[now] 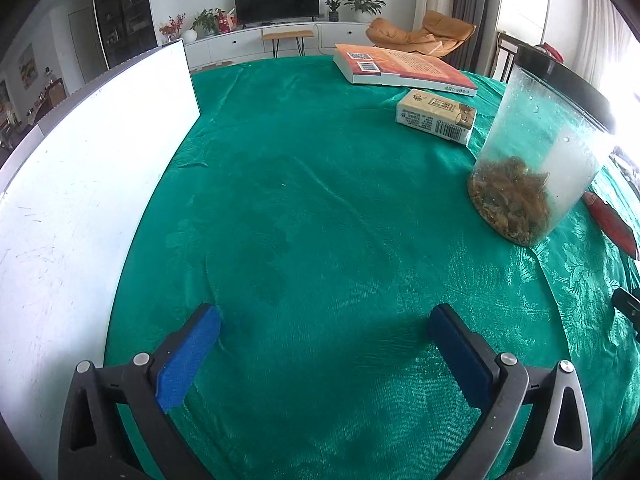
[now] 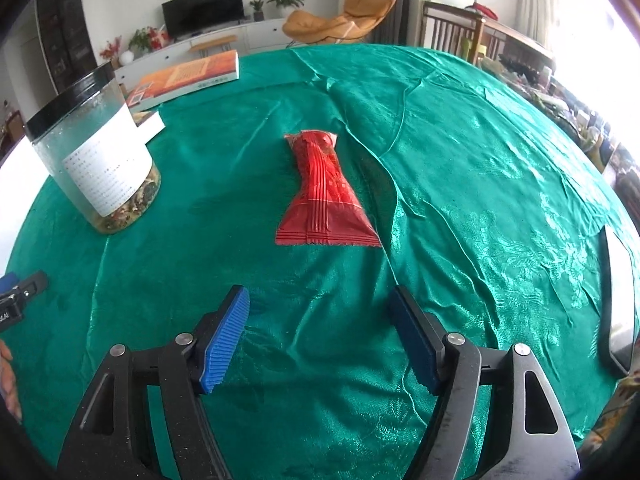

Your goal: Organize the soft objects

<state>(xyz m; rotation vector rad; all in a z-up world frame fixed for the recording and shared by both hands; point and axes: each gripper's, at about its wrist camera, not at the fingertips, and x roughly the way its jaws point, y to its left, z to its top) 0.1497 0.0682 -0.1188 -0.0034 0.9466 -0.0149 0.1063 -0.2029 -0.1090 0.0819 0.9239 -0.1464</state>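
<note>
A red snack packet (image 2: 325,192) lies flat on the green tablecloth (image 2: 460,184), a short way ahead of my right gripper (image 2: 320,308). That gripper is open, its blue pads wide apart with only cloth between them. The packet's edge (image 1: 610,224) shows at the far right of the left wrist view. My left gripper (image 1: 324,320) is open too, low over bare green cloth (image 1: 320,200), holding nothing. A tissue pack (image 1: 436,116) lies beyond it to the right, next to a book. The left gripper's tip (image 2: 20,292) shows at the right wrist view's left edge.
A clear jar with a black lid (image 1: 536,160) (image 2: 100,152), holding dried bits at the bottom, stands between the two grippers. An orange book (image 1: 404,70) (image 2: 188,80) lies at the far side. A white board (image 1: 80,184) lies on the left. A flat grey object (image 2: 618,304) rests on the right.
</note>
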